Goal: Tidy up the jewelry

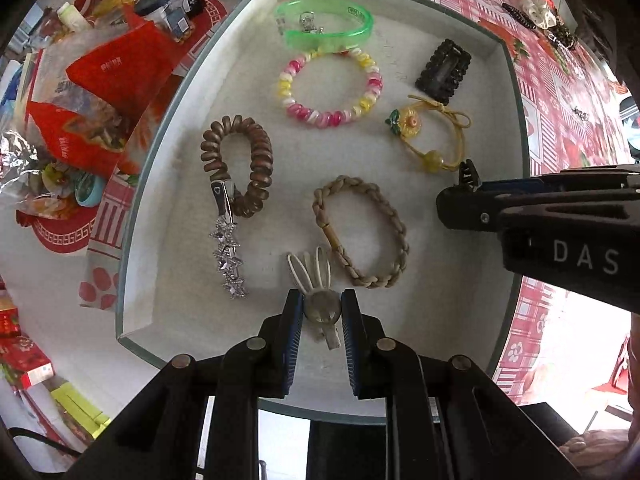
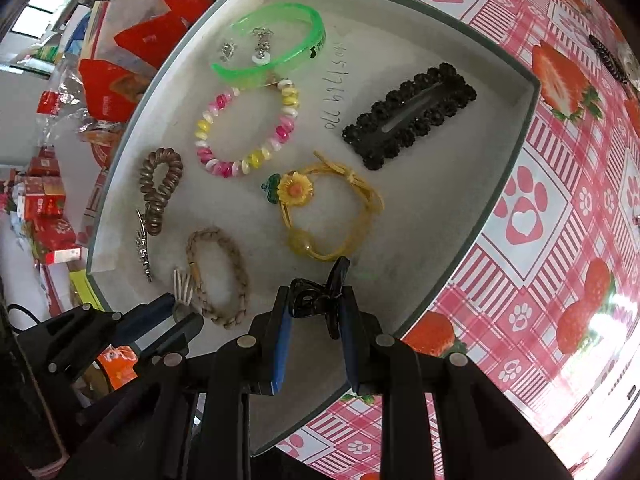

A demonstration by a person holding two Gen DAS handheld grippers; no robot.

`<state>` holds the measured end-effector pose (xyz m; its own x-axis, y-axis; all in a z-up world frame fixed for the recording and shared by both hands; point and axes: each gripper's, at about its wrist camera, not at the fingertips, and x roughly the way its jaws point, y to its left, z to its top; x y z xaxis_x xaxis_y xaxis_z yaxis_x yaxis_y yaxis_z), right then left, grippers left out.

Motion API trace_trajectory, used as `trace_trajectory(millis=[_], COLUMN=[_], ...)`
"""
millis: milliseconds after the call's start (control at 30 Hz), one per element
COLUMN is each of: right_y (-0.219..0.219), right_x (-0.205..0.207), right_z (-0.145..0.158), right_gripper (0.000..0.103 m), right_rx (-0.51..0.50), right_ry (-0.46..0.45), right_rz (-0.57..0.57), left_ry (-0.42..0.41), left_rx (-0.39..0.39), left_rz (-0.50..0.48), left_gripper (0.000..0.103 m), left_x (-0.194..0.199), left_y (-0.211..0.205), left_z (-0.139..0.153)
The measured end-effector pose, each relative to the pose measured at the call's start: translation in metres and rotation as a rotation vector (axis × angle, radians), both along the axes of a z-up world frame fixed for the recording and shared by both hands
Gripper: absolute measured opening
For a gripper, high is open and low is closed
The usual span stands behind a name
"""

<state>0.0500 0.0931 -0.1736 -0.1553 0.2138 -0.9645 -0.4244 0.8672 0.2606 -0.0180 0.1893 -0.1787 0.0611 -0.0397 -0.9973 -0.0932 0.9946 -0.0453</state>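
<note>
tray [image 1: 516, 128] on table [image 1: 560, 92] | bangle [image 1: 324, 24] behind beaded bracelet [image 1: 330, 88] | braided band [image 1: 360, 232] nearest

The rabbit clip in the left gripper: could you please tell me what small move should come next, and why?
Probably lower it a touch and open the fingers. The left gripper holds the rabbit clip just above the tray floor, over a bare patch beside the braided band, so letting go there should set it down clear of the rest.

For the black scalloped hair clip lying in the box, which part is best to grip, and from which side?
Grip the black scalloped hair clip across its narrow width near the middle, coming from straight above. It lies flat on the box floor, long and thin, with free space along both long edges for the jaws.
</note>
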Motion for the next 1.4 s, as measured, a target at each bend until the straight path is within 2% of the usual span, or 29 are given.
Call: trace_trajectory(millis=[67,167,267,600,1167,1200,1233,1267,1300,1400], right_y=[0.001,-0.002,-0.003,-0.014,-0.054,-0.055,-0.056,-0.057,-0.057,-0.063], right_x=[0.000,0.005,0.007,0.019,0.012,0.012,0.011,0.011,0.010,0.010], right_z=[0.000,0.001,0.006,0.048,0.072,0.074,0.075,0.077,0.078,0.084], right_gripper=[0.028,0.037,0.039,0.042,0.043,0.043,0.043,0.043,0.043,0.043], right_rx=[0.003,0.007,0.012,0.054,0.041,0.041,0.042,0.044,0.045,0.048], right_ry=[0.003,0.001,-0.006,-0.097,-0.097,-0.100,-0.103,-0.105,-0.106,-0.111], right_rz=[-0.001,-0.005,-0.005,-0.044,-0.136,-0.137,-0.139,-0.142,-0.145,-0.159], left_ry=[0.001,-0.001,-0.005,-0.027,-0.088,-0.091,-0.092,-0.100,-0.134,-0.140], left_rx=[0.002,0.003,0.011,0.023,0.024,0.025,0.029,0.046,0.074,0.060], left_rz=[0.003,0.004,0.004,0.003,-0.015,-0.014,-0.010,0.001,0.016,0.020], left_gripper=[0.026,0.026,0.026,0.026,0.027,0.034,0.074,0.103,0.103,0.103], left_x=[0.001,0.000,0.000,0.001,0.006,0.006,0.005,0.005,0.004,0.005], left_y=[0.001,0.001,0.002,-0.002,-0.008,-0.007,-0.007,-0.006,-0.005,-0.003], left_z=[0.001,0.002,0.004,0.017,0.050,0.052,0.055,0.058,0.065,0.073])
